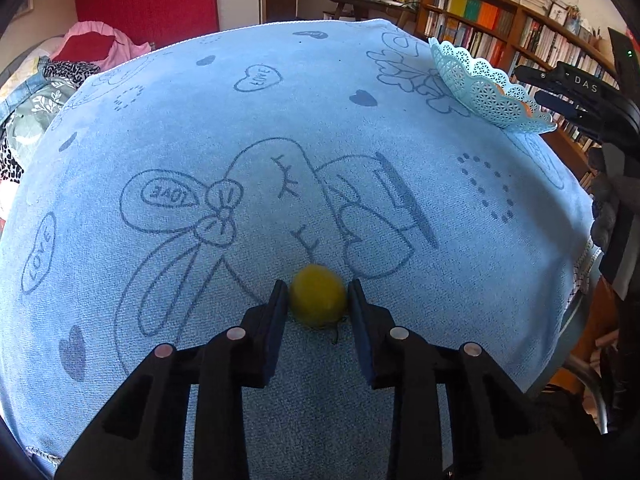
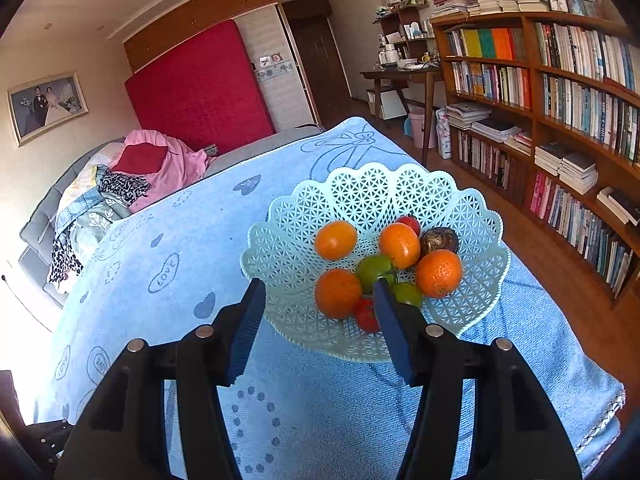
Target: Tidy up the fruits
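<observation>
In the left wrist view a small yellow-green fruit [image 1: 318, 295] sits between the fingers of my left gripper [image 1: 318, 298], low over the blue towel; both pads touch its sides. The pale blue lattice basket [image 1: 486, 88] stands at the far right, with my right gripper's body beside it. In the right wrist view the basket [image 2: 360, 196] holds several fruits: oranges [image 2: 335, 240], green fruits [image 2: 372, 270], a red one [image 2: 365, 314] and a dark one [image 2: 439, 240]. My right gripper [image 2: 320, 292] is open and empty, just above the basket's near rim.
The blue towel [image 1: 240, 120] with heart and bow drawings covers the table. A bookshelf [image 2: 560, 112] runs along the right. A sofa with piled clothes [image 2: 120, 184] and a red mattress [image 2: 200, 88] stand behind the table.
</observation>
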Motion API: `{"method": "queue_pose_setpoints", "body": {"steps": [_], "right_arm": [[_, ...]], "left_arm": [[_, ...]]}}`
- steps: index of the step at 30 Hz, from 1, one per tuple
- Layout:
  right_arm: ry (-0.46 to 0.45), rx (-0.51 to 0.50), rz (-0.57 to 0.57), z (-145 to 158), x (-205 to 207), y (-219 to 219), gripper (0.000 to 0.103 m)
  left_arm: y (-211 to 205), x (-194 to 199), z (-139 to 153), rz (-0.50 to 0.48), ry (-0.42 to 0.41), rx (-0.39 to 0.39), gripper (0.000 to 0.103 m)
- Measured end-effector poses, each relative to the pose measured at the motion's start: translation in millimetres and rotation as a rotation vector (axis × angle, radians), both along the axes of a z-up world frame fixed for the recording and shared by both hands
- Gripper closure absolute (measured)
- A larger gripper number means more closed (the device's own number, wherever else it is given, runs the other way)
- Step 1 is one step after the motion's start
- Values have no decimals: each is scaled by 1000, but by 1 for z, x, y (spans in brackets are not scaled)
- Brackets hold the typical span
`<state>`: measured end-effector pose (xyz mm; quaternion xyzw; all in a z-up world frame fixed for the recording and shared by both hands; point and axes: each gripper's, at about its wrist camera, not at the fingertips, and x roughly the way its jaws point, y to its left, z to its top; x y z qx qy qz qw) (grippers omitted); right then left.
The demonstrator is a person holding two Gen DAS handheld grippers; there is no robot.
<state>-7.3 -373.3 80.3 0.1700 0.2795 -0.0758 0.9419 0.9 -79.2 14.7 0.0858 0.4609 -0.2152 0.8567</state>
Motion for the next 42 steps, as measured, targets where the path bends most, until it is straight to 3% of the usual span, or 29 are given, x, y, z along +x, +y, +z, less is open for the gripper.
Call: {"method": "queue_pose_setpoints", "body": {"steps": [10,21,25,34,39,42], "right_arm": [[-35,-4,-45,7,-6,-27,45],[-41,35,-136,3,-17,-67,44],[-46,32,-146,5,-18,-72,36],[-32,21,-174,-1,-15,-83,30],[-16,35,-181,-8,-11,-87,29],[-13,36,-176,-9,-10,-86,23]], "left_arm": [[-30,9,20,-38,-51,8,75],[-118,39,71,-166,-169,-78,75],[-152,57,81,-205,-182,-111,75],[-205,95,80,-244,-178,-137,75],[-217,103,76,-260,-169,-140,75],[-218,106,73,-254,-174,-147,72]]}}
